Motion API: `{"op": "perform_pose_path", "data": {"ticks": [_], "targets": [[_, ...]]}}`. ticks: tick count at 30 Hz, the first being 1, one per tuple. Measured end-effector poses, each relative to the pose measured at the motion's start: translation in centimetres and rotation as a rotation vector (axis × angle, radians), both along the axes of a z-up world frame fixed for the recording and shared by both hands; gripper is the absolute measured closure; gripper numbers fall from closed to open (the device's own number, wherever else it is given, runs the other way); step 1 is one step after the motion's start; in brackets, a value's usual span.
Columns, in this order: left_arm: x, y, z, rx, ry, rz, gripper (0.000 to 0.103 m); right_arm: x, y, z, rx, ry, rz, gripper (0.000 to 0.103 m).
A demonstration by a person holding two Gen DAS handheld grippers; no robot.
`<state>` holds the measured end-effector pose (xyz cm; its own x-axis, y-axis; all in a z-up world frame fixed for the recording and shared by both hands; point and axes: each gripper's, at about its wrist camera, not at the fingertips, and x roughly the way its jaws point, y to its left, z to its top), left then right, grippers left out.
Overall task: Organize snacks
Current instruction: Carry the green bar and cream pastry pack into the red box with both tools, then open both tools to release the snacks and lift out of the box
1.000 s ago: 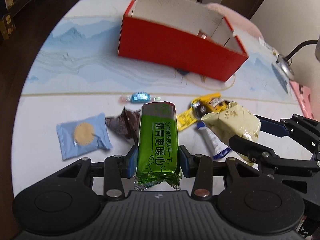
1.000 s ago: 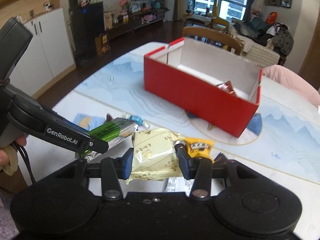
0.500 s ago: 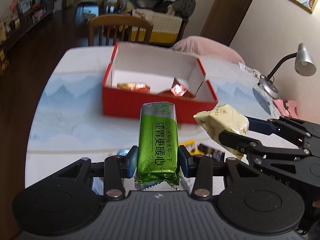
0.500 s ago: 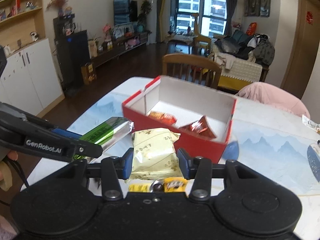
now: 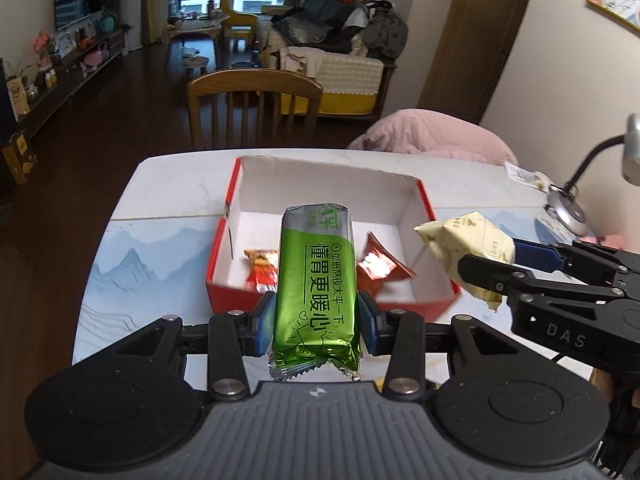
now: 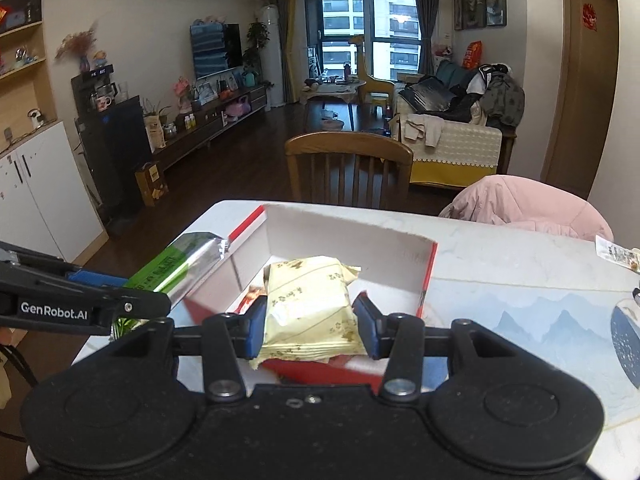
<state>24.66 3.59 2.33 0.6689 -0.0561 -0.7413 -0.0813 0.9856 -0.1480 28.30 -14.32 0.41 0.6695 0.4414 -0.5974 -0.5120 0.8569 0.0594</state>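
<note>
Two red wrappers (image 5: 378, 268) in box (image 5: 424, 204), left view only.

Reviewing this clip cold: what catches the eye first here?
A shiny green snack bar clamped in the left gripper, and a pale yellow packet clamped in the right gripper. Both hang over the open red box, where two red-wrapped snacks lie.

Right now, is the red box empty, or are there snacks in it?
Not empty. The red box holds two orange-red packets on its white floor, with bare space around them.
</note>
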Motion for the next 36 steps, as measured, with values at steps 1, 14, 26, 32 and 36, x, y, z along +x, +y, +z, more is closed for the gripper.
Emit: {"op": "perform_pose_path", "data": {"ticks": [1,14,26,32,36], "targets": [[0.7,0.1,-0.1,0.002,0.005,0.003,0.061,0.8,0.1,-0.2,0.003,0.004,0.004,0.057],[9.0,0.6,-3.8,0.094,0.09,0.048,0.061,8.1,3.1,-4.1,-0.097,0.091,0.046,0.057],[14.2,1.7,-8.4,0.109,0.227,0.043,0.062,12.2,6.7,-8.7,-0.206,0.224,0.108,0.057],[14.6,1.8,-10.0,0.103,0.268,0.04,0.062,12.9,8.0,-10.1,-0.265,0.223,0.149,0.057],[14.6,1.9,-10.7,0.098,0.287,0.038,0.062,13.3,8.3,-10.2,-0.284,0.215,0.165,0.057]]}}
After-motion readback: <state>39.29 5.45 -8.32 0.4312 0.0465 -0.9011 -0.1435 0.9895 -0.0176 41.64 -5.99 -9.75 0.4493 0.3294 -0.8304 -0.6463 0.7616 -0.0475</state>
